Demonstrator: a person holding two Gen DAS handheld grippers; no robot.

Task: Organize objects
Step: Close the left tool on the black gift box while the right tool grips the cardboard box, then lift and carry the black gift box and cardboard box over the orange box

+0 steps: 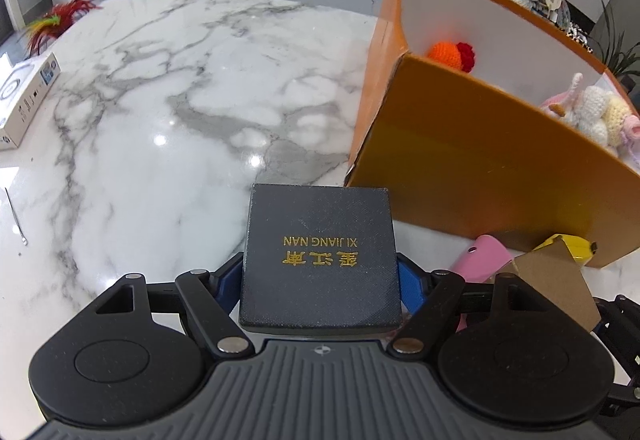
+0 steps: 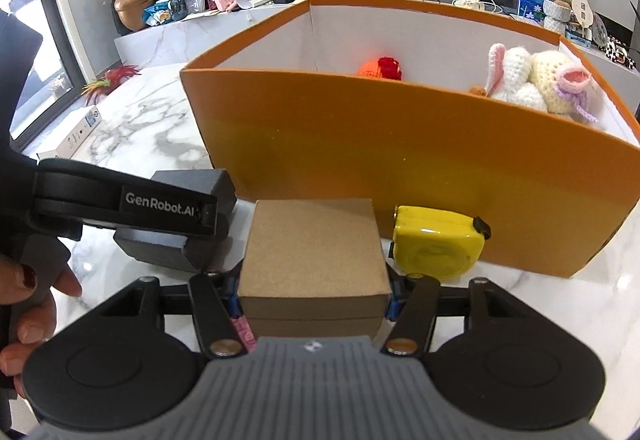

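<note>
My left gripper [image 1: 320, 276] clamps the dark box [image 1: 320, 260]; my right gripper [image 2: 314, 300] clamps the brown box [image 2: 314, 252] beside the tape measure [image 2: 436, 244].

both wrist views close, sharing orange box [image 1: 472, 175].

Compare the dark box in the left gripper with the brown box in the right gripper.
The dark box is navy-black with gold lettering on its lid; the brown box is plain cardboard, unmarked. The dark box looks wider and flatter, the brown box narrower and taller. Both are square lidded boxes, each held between jaws in front of the orange bin.
</note>
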